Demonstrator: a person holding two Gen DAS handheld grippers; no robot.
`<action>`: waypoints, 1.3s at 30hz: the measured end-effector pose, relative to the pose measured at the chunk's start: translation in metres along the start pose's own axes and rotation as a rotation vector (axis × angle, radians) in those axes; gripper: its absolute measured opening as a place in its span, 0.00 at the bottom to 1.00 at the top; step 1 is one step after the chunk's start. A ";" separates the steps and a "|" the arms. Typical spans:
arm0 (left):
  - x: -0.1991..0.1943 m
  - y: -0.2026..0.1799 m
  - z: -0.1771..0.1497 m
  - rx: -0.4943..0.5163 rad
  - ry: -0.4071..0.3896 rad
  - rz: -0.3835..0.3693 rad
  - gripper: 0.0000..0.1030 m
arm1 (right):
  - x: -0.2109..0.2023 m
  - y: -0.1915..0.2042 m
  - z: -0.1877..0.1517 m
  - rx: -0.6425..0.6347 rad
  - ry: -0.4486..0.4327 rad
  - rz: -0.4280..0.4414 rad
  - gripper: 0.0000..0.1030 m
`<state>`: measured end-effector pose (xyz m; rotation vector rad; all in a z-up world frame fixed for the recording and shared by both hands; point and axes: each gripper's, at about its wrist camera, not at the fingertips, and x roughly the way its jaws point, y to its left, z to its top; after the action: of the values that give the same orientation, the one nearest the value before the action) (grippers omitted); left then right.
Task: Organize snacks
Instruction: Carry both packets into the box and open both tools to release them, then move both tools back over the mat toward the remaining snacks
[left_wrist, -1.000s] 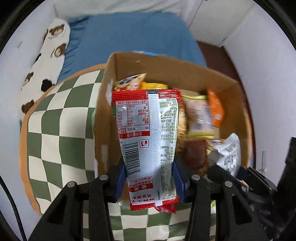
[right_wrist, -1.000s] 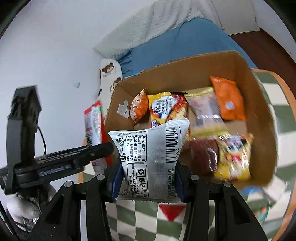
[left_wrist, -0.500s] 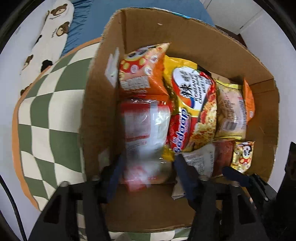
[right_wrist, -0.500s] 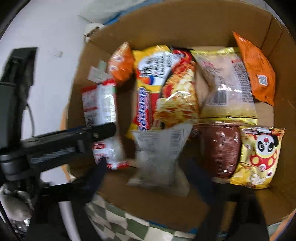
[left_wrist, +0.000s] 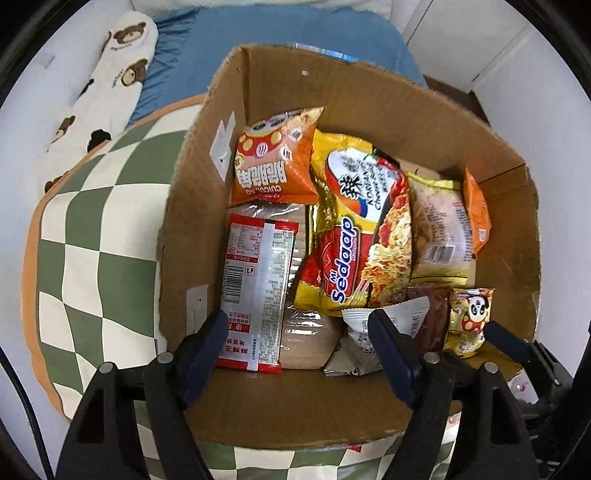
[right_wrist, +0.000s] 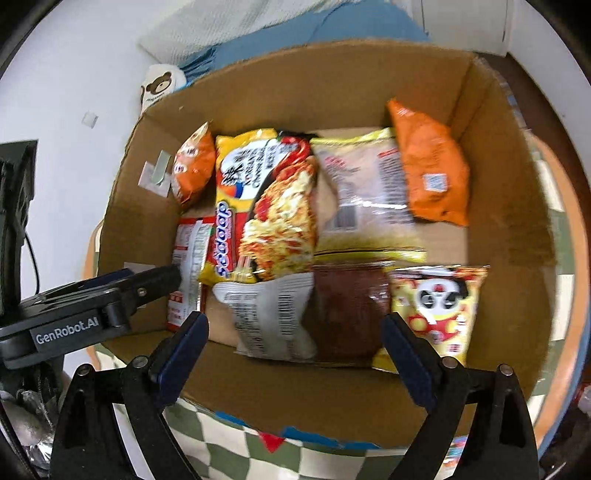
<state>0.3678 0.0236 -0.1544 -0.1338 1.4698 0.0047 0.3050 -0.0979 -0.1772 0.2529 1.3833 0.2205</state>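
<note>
Left wrist view: I am holding my left gripper (left_wrist: 297, 350) over the near edge of the cardboard box (left_wrist: 369, 96), its two fingers spread wide and gripping nothing. The red-and-white packet (left_wrist: 255, 291) is lying flat on the box floor between and just beyond the fingers, along the left wall. An orange snack bag (left_wrist: 273, 158) is sitting behind it at the far left corner. The yellow noodle pack (left_wrist: 354, 229) is lying beside both, near the middle of the box. The box is resting on a green-and-white checkered cushion (left_wrist: 81, 236).

Right wrist view: I am holding my right gripper (right_wrist: 295, 349) over the same near edge, its fingers equally wide apart and empty. The silver-white packet (right_wrist: 273, 317) is lying just ahead of them, its far end touching the noodle pack. To its right a dark brown packet (right_wrist: 351, 306) and a yellow panda packet (right_wrist: 437, 306) are sitting side by side. Behind those, a pale clear-wrapped pack (right_wrist: 365, 188) and a plain orange pouch (right_wrist: 432, 173) are filling the far right of the box. This view is slightly blurred.
</note>
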 end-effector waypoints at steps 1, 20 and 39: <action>-0.005 -0.001 -0.004 0.001 -0.023 0.001 0.75 | -0.006 -0.002 -0.003 -0.004 -0.020 -0.014 0.94; -0.102 -0.033 -0.086 0.095 -0.412 0.056 0.75 | -0.117 -0.010 -0.058 -0.040 -0.314 -0.121 0.94; -0.121 -0.037 -0.139 0.040 -0.463 0.020 0.75 | -0.168 -0.050 -0.114 0.094 -0.386 -0.068 0.94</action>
<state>0.2212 -0.0169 -0.0445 -0.0783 1.0079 0.0210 0.1635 -0.1905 -0.0539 0.3082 1.0186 0.0453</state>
